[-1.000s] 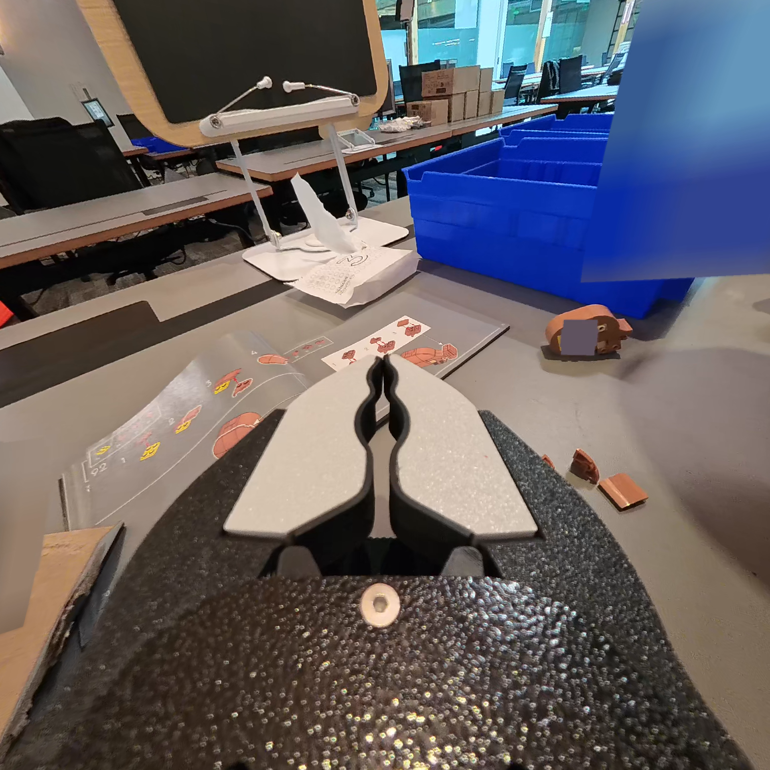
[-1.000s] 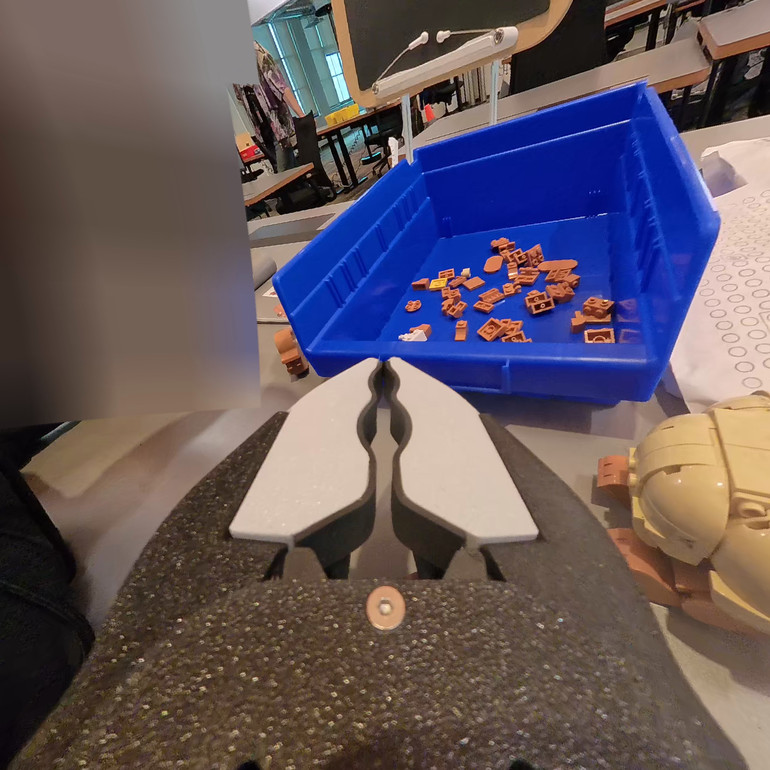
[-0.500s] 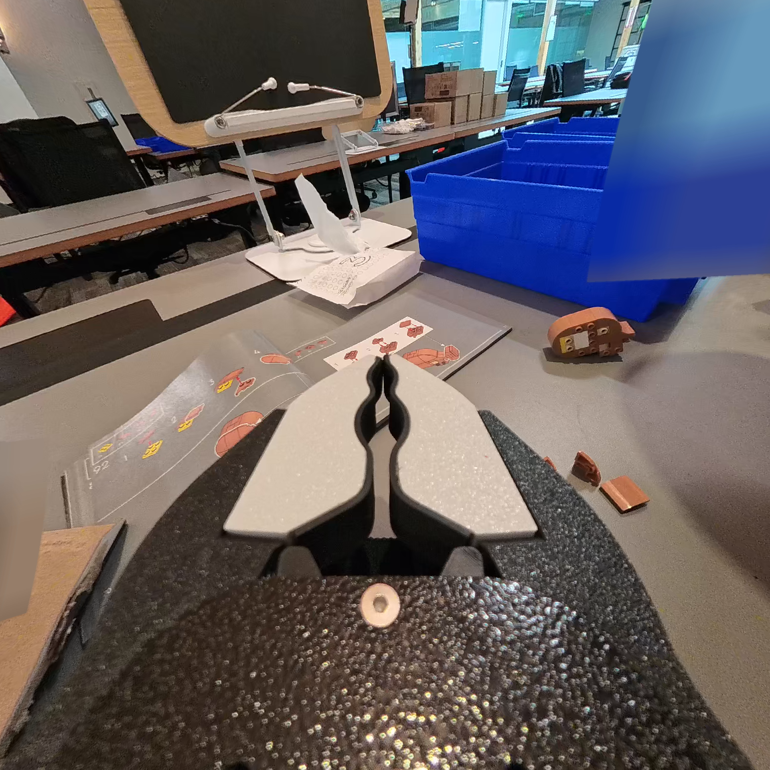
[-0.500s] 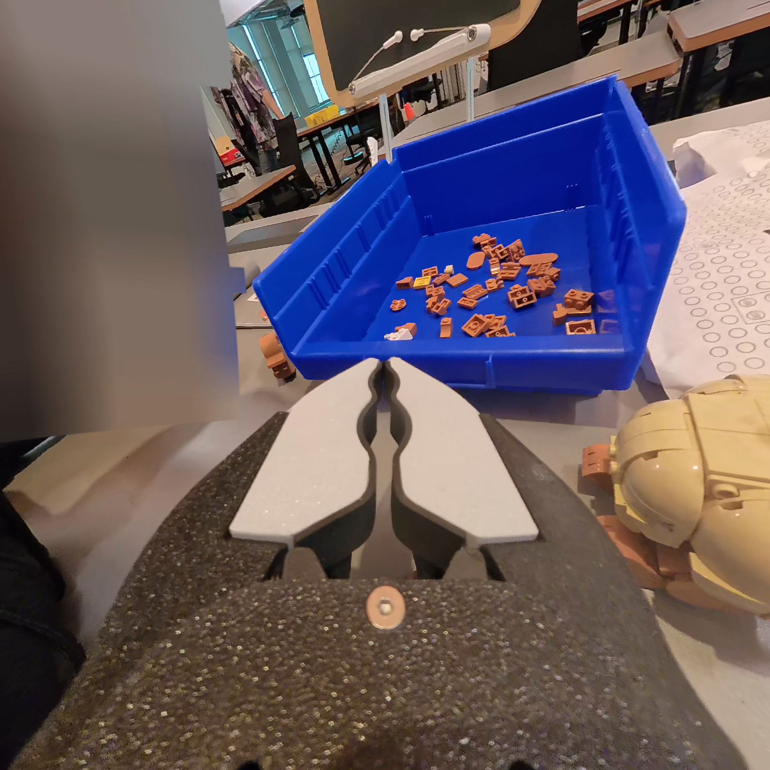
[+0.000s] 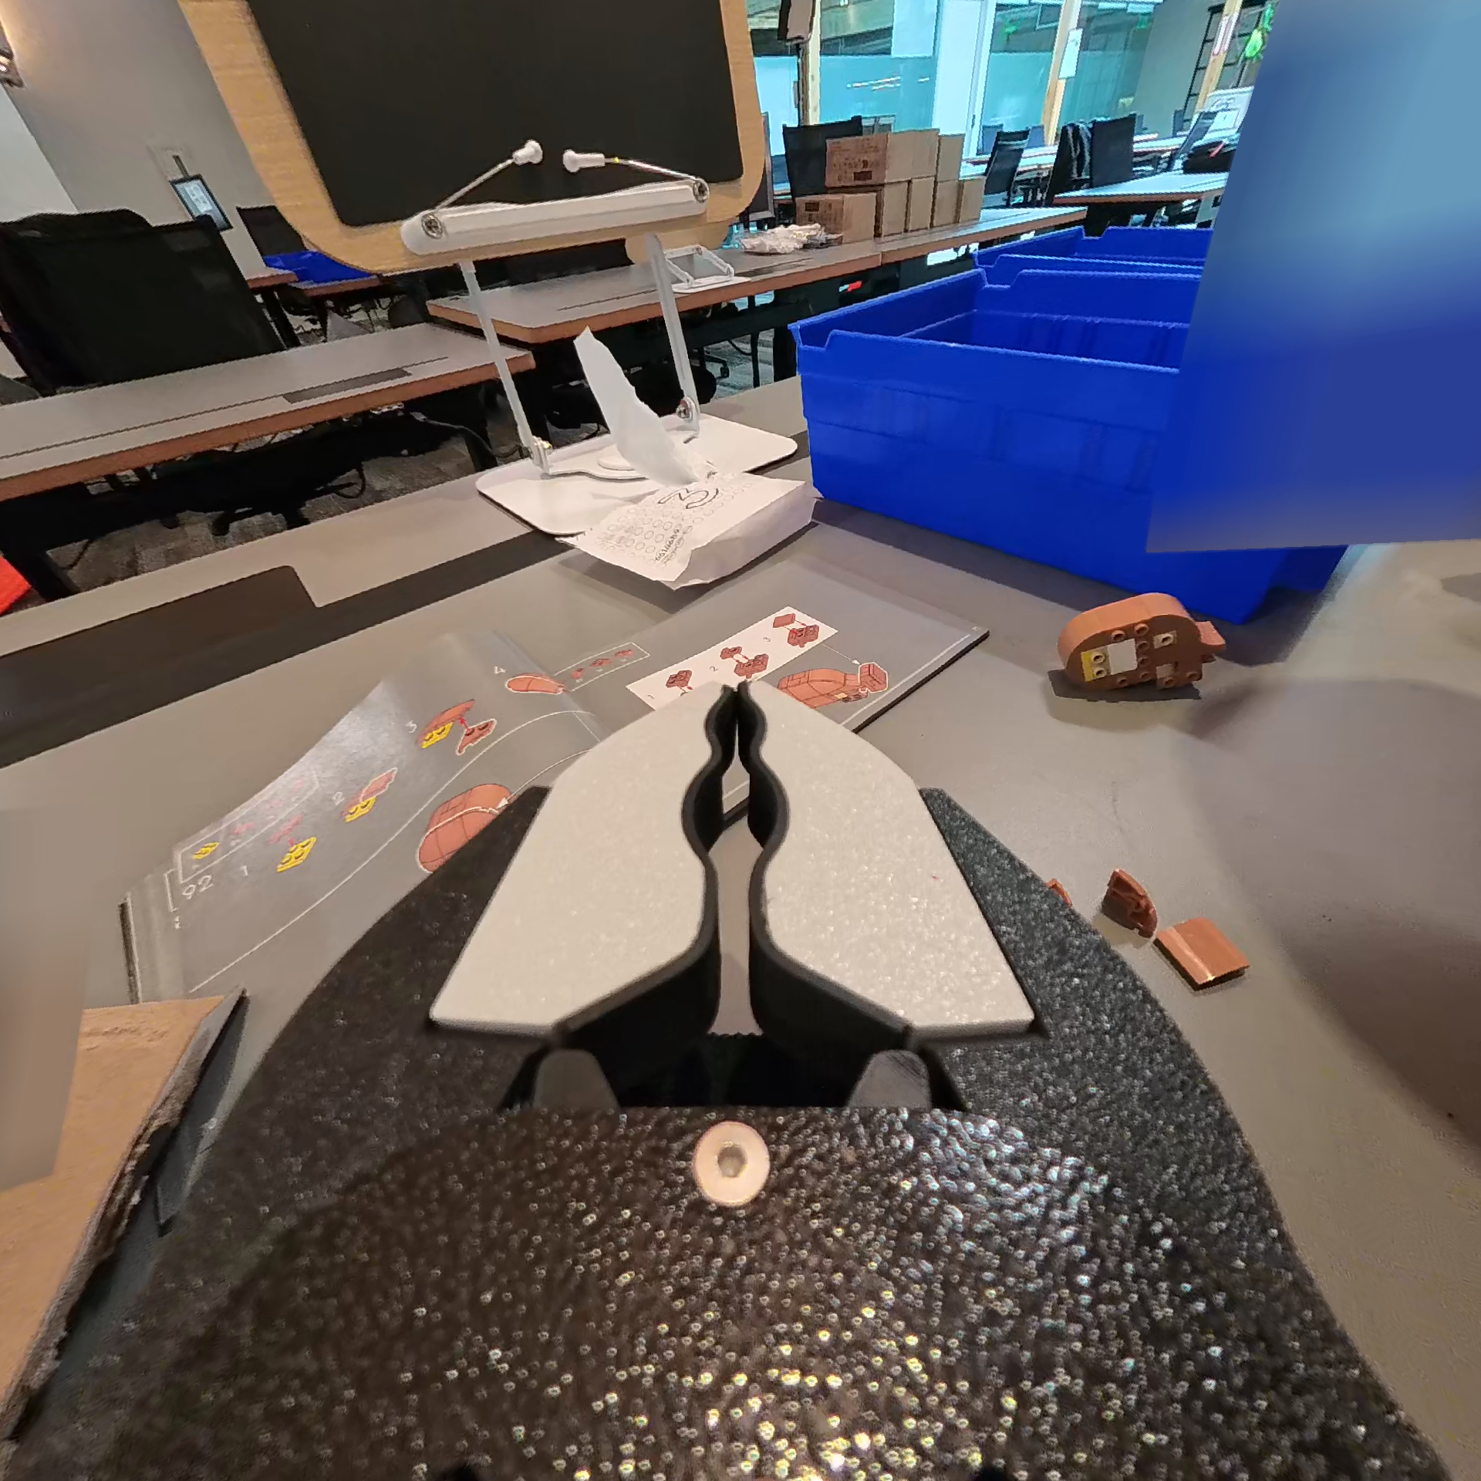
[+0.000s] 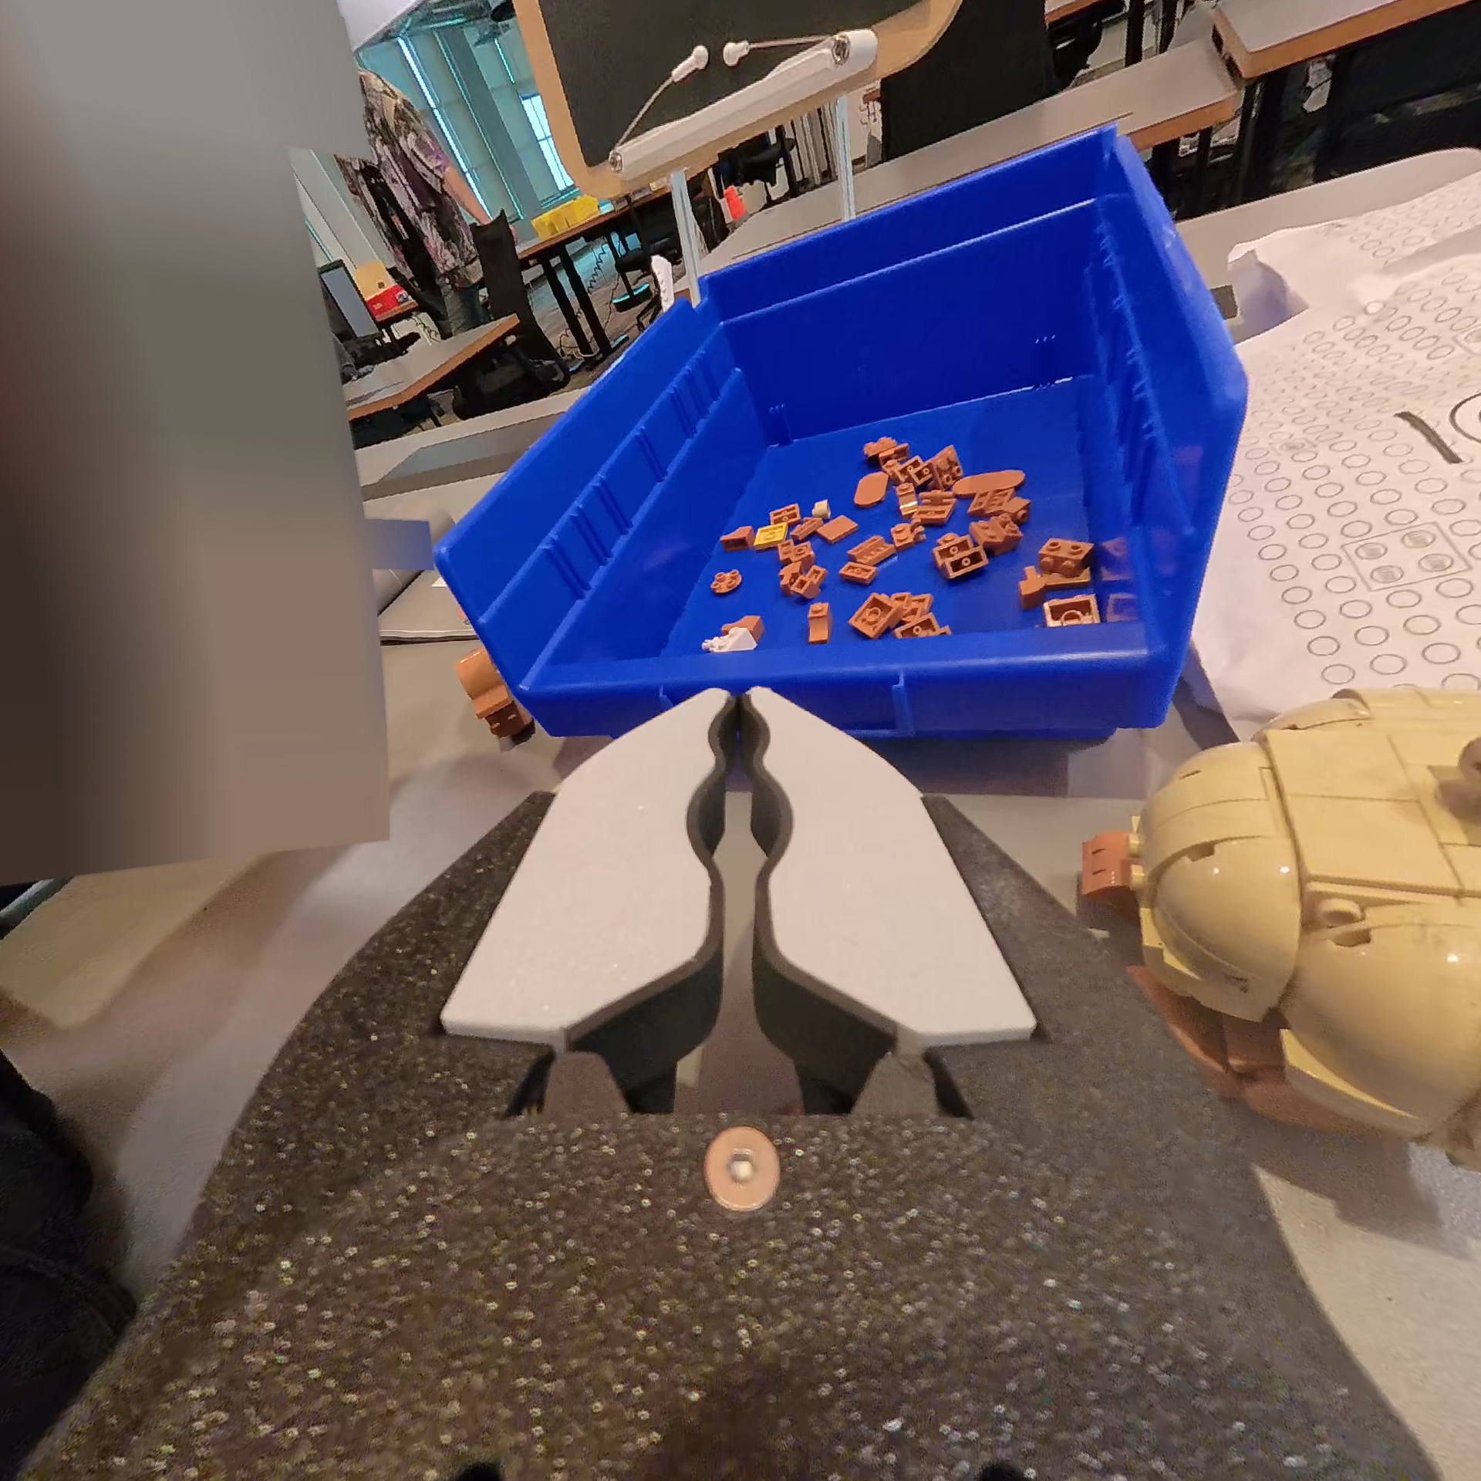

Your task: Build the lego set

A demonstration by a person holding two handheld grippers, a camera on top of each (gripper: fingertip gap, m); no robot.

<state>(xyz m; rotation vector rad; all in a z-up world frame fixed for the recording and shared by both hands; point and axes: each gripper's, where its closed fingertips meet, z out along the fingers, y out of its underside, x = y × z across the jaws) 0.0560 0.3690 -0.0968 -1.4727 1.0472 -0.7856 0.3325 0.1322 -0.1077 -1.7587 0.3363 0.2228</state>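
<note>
We see the left gripper with its fingertips together on nothing, poised over an open instruction booklet on the grey counter. At its 2 o'clock lies a brown brick assembly; two loose brown pieces sit at 4 o'clock. The right gripper, likewise closed and empty, points at a blue bin of small brown bricks, with a tan brick model at 3 o'clock. We judge a careless sweep could scatter the loose pieces or knock the model.
</note>
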